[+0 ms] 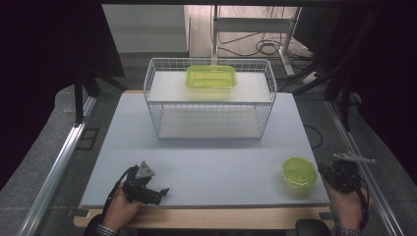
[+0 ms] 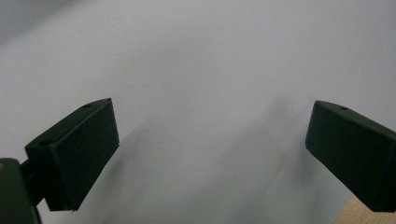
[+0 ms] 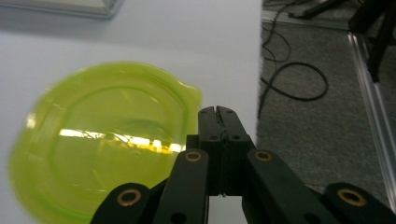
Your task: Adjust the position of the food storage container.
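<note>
A round green container (image 1: 299, 172) sits at the table's (image 1: 211, 167) near right edge. Just right of it, the right gripper (image 3: 218, 112) is clenched on nothing. The left gripper (image 1: 156, 192) rests released, near left. Next, likely: spread the jaws to grasp the rim.

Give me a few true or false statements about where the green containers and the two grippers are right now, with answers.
1. The round green container sits on the table near its right edge. True.
2. The rectangular green container lies under the wire rack. False: it rests on the rack's upper shelf.
3. The right gripper is shut with nothing between its fingers. True.
4. The left gripper grips the round container. False: it is open over bare table.
</note>
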Demonstrator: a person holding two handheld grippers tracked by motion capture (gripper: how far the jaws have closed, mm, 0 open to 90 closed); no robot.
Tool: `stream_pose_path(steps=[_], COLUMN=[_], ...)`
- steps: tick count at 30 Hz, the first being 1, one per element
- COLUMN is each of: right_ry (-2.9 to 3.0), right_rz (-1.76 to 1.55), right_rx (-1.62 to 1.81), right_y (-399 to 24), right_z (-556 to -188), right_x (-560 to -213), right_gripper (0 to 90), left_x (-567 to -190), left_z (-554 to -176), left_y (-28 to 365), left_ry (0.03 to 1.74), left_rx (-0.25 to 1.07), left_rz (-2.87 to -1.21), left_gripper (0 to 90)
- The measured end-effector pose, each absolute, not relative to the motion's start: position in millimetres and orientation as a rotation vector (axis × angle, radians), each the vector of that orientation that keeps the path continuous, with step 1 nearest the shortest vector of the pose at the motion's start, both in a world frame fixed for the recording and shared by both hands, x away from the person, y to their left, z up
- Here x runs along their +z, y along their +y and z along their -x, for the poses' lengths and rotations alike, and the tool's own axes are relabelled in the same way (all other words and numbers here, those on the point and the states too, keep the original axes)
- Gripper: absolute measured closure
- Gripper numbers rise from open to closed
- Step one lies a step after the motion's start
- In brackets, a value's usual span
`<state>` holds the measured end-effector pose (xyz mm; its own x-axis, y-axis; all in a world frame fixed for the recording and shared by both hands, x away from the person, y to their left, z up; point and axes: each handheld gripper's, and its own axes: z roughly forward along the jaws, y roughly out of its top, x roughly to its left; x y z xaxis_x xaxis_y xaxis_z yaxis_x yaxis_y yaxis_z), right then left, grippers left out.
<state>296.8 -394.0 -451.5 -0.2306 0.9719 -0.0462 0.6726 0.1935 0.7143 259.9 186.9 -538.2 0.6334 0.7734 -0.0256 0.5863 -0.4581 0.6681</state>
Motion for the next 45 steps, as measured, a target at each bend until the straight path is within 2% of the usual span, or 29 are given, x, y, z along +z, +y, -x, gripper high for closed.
stream_pose_path(steps=[12, 30, 37, 45], right_ry=[2.009, 2.141, 2.134, 2.248], right_rz=[-1.571, -1.556, -1.618, -1.624], right_rx=[0.744, 0.836, 0.831, 0.853], right_y=[-389, -342, -355, -341], right_z=[-303, -304, -296, -288], right_x=[-466, -470, -475, -487], right_gripper=[88.7, 87.6, 86.6, 88.0], left_x=[-539, -539, -539, -540], left_z=[-260, -260, -260, -260], left_y=[186, 185, 185, 184], left_ry=[1.057, 1.056, 1.054, 1.053], left_rx=[0.374, 0.377, 0.376, 0.375], left_rz=[-2.211, -2.222, -2.226, -2.234], left_gripper=[2.8, 3.0, 3.3, 3.4])
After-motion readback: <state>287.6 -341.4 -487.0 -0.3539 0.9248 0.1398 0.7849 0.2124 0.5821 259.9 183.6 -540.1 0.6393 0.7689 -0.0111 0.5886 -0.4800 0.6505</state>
